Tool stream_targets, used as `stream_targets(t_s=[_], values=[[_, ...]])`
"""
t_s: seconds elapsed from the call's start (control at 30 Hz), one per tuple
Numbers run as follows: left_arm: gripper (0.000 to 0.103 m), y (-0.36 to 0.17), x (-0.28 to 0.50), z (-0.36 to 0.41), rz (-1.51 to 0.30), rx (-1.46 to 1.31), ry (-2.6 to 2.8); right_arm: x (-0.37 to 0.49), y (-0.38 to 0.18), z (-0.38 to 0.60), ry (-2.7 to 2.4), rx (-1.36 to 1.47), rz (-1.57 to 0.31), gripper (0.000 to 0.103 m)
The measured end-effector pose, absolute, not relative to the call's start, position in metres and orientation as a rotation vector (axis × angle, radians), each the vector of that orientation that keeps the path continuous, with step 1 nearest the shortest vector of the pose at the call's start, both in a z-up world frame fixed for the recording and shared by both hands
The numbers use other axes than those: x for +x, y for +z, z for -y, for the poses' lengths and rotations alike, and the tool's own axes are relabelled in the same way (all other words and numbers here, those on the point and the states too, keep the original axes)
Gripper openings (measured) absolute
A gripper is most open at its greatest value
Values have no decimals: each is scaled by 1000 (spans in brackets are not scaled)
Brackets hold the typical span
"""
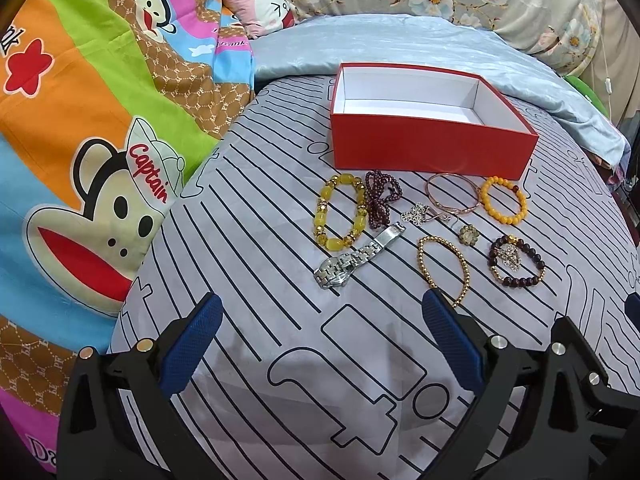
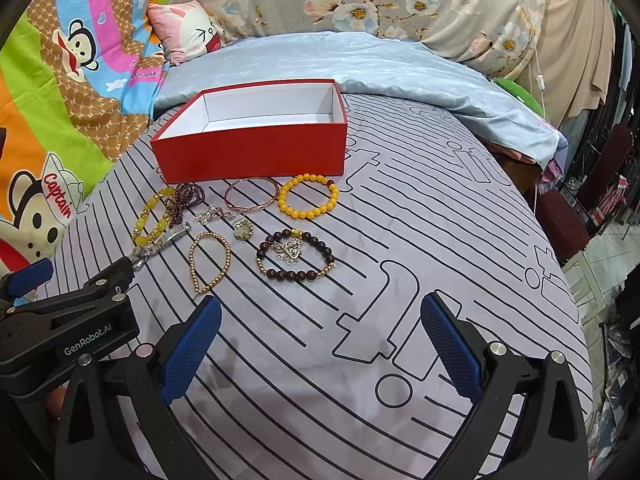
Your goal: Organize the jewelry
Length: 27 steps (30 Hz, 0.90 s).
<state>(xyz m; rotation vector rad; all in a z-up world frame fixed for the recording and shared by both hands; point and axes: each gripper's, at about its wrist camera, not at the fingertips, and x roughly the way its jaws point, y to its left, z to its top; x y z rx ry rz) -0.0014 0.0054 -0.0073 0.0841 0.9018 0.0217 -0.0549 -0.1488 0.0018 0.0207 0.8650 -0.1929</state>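
While both tongs, left [image 1: 322, 320] and right [image 2: 321, 320], hover wide and empty: jewelry on bed before empty red box [image 1: 432, 148]; steel watch [image 1: 354, 259] heaviest, likely slippery, best pinched across band; bead bracelets [image 2: 307, 195] light, limp.

Open red box [image 2: 256, 152], white inside and empty, stands upright on the striped bed sheet [image 2: 400, 220]. Before it lie beaded bracelets in yellow [image 2: 308, 196], gold [image 2: 210, 262], dark brown [image 2: 296, 260] and purple [image 1: 378, 196], a rose bangle [image 2: 251, 193] and a silver watch [image 1: 356, 258], near one another.
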Motion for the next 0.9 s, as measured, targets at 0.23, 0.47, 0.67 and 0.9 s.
stream_targets(t_s=[0.23,0.47,0.67,0.9], values=[[97,-9,-1,-6,-910,80,20,-54,0,148,-193,21,-868,98],[97,-10,1,-7,-914,77,19,-54,-2,146,-193,22,-874,98],[97,-11,1,-7,-915,77,20,-55,-2,147,-191,24,-873,98],[97,-11,1,-7,-918,77,21,-54,-2,147,-192,23,-874,98]])
